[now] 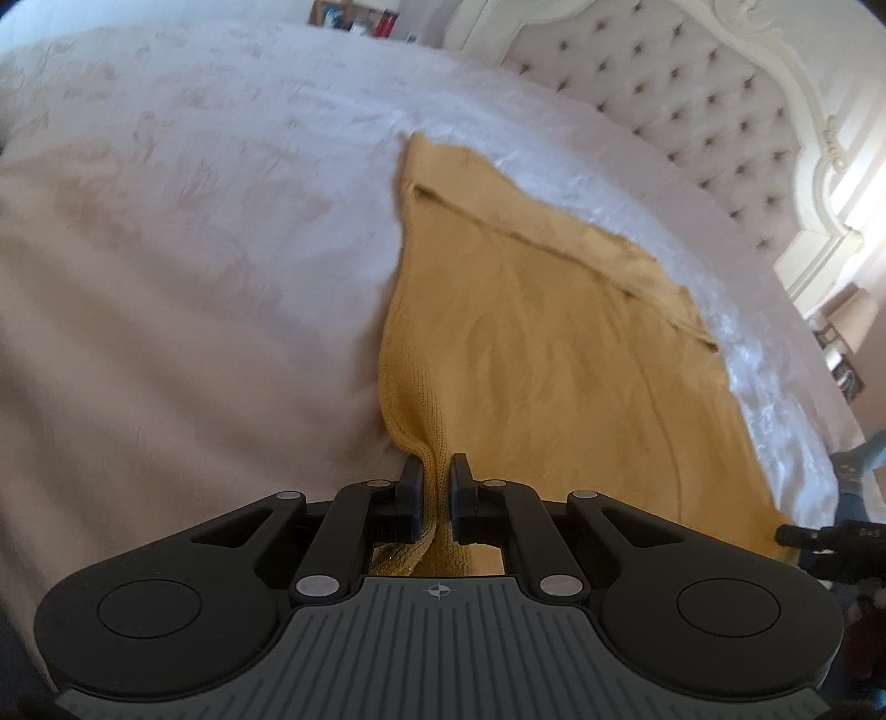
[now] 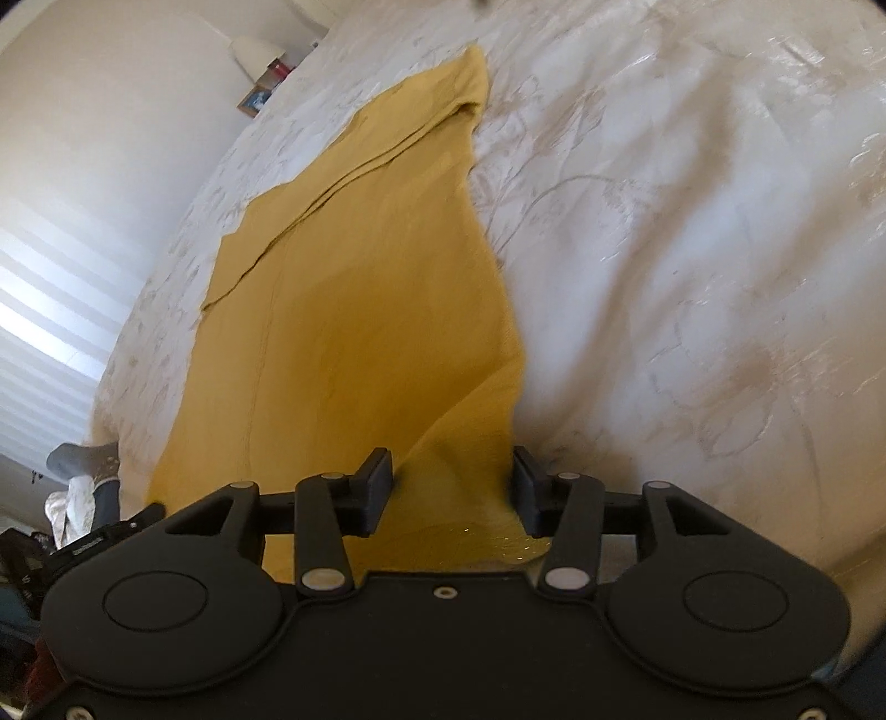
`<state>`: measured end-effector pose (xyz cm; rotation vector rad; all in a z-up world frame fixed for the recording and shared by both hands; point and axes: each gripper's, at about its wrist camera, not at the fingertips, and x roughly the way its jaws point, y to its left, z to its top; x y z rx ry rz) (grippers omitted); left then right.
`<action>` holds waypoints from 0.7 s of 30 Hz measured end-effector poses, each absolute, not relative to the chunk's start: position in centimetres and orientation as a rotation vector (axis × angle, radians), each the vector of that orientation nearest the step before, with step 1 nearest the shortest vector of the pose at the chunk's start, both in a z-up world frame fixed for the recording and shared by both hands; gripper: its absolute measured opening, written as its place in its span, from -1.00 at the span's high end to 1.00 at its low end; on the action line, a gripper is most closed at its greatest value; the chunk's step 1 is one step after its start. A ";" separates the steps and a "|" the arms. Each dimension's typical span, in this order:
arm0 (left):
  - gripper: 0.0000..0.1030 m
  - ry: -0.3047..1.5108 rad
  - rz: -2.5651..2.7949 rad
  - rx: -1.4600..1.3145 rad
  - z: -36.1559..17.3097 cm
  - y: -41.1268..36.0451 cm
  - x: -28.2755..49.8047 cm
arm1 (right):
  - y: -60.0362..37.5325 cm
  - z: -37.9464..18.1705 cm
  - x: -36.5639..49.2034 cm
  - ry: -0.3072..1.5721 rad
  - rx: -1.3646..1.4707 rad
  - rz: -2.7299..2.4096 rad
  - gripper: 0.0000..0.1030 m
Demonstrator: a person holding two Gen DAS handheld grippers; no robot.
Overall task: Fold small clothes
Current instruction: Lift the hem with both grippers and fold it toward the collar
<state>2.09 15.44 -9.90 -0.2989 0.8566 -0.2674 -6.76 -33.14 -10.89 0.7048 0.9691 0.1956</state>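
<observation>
A mustard-yellow knitted garment (image 1: pixel 531 343) lies stretched out on a white bedspread (image 1: pixel 194 194), with a folded band across its far end. My left gripper (image 1: pixel 436 471) is shut on the garment's near left corner, and a ridge of knit is pinched between its pads. In the right wrist view the same yellow garment (image 2: pixel 354 310) runs away from me over the bedspread (image 2: pixel 692 249). My right gripper (image 2: pixel 453 468) stands open over the near right corner. Cloth lies between its fingers (image 2: pixel 376 471), which do not press on it.
A tufted headboard (image 1: pixel 692 111) with a carved white frame rises behind the bed. Shelves with small items (image 1: pixel 360 22) sit at the far left corner. A person's socked foot (image 2: pixel 83 459) shows at the bed's edge. Window blinds (image 2: pixel 50 332) are on the left.
</observation>
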 end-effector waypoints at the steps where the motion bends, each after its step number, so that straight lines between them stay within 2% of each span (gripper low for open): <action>1: 0.81 0.869 -0.262 -0.291 -10.1 15.4 2.1 | -32.9 -10.9 -6.8 0.974 0.699 0.205 -0.05; 3: 0.71 0.880 -0.244 -0.280 -10.3 15.3 1.8 | -32.4 -10.8 -6.7 0.985 0.677 0.215 0.38; 4: 0.62 0.885 -0.236 -0.281 -10.3 15.4 1.7 | -32.3 -10.8 -6.8 0.991 0.662 0.216 0.70; 10: 0.47 0.827 -0.152 -0.349 -9.8 17.4 0.9 | -31.8 -10.3 -7.2 0.983 0.605 0.191 0.69; 21: 0.46 0.913 -0.229 -0.299 -10.7 16.3 2.1 | -31.6 -10.4 -6.9 0.986 0.596 0.194 0.66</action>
